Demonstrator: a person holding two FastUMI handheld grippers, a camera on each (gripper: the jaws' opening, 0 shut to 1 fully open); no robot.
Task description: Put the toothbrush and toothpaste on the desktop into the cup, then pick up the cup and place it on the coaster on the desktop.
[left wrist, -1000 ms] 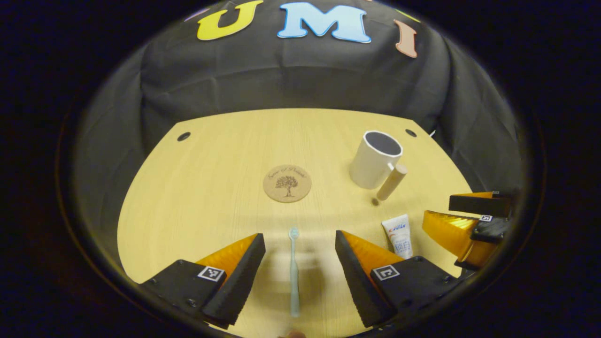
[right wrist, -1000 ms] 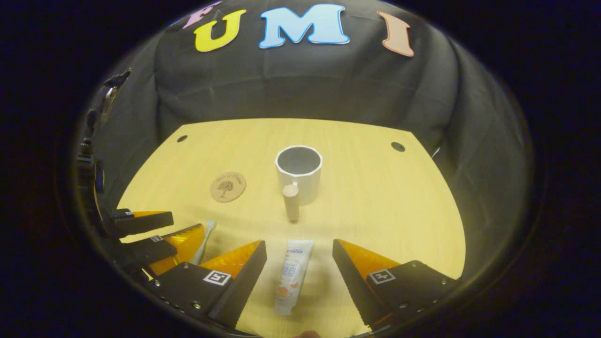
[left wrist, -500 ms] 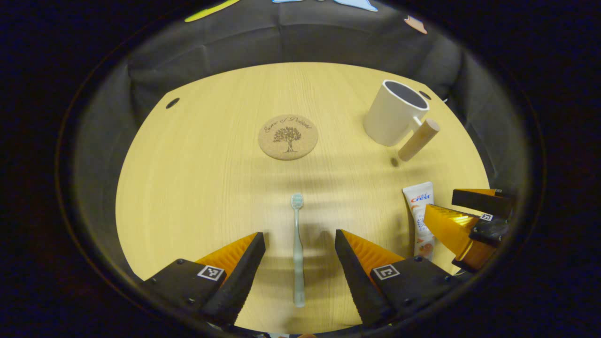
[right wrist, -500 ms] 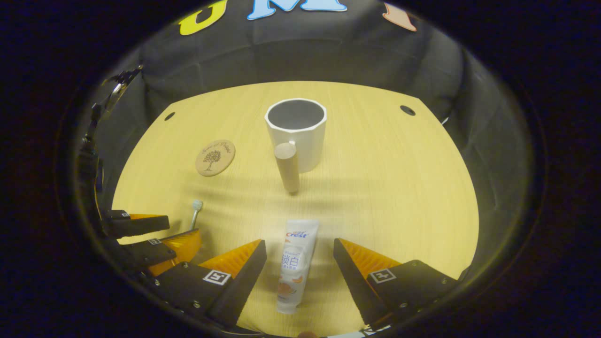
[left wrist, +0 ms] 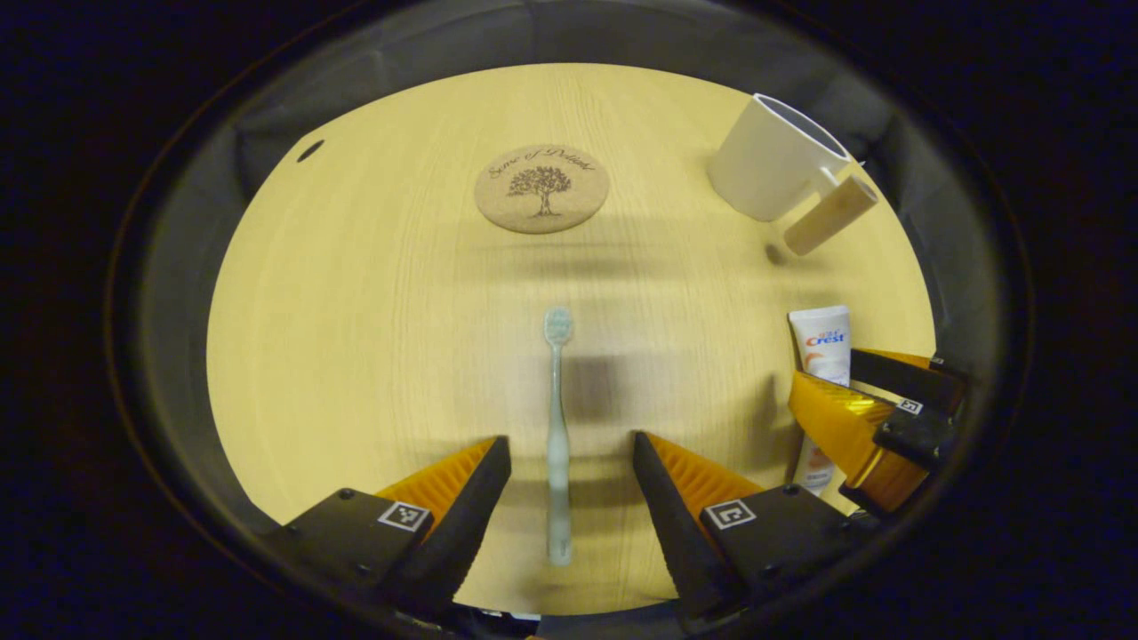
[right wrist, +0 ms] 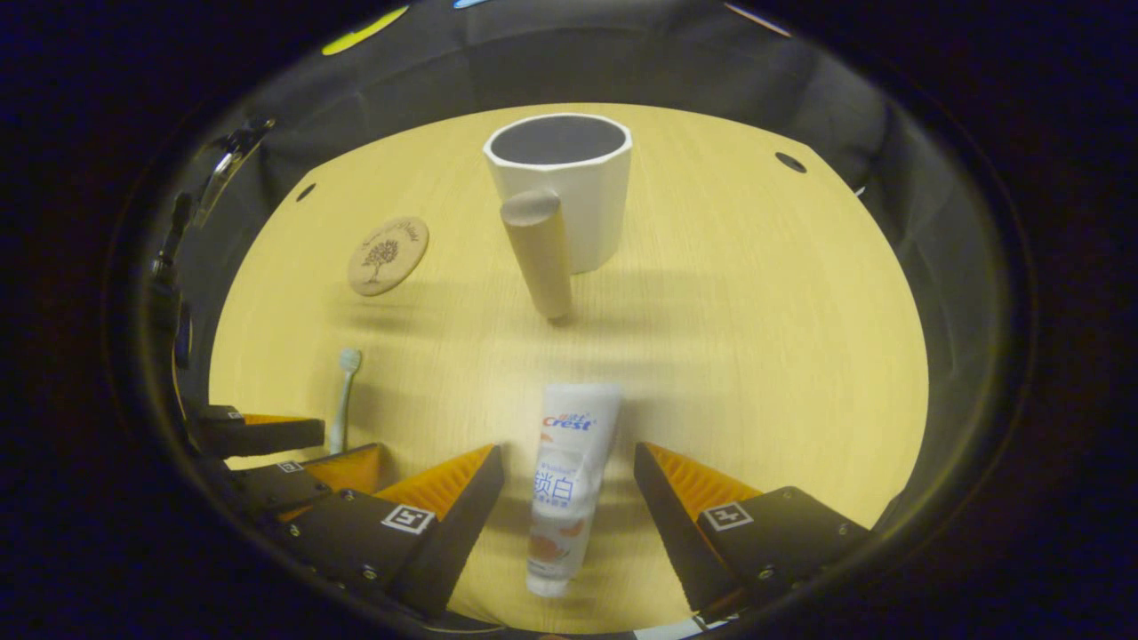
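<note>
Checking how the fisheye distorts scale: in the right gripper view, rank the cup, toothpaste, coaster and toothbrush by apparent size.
1. cup
2. toothpaste, enlarged by nearness
3. coaster
4. toothbrush, partly hidden behind the left gripper, so its rank is unsure

toothbrush (left wrist: 557, 436): pale blue-green, slim, lying flat on the bench, bristle head at the far end, handle running between the left tongs (left wrist: 569, 484) without touching either finger
toothpaste (right wrist: 565, 480): white tube with printed front, lying flat, flat crimped end far, cap end near, between the fingers of the right tongs (right wrist: 569, 498)
cup (right wrist: 569, 182): white, faceted, upright, dark inside, nothing in it, with 1 tan cylindrical handle slanting down toward the toothpaste
coaster (left wrist: 541, 188): round cork disc with a tree print, flat on the bench, left of the cup, nothing on it
</note>
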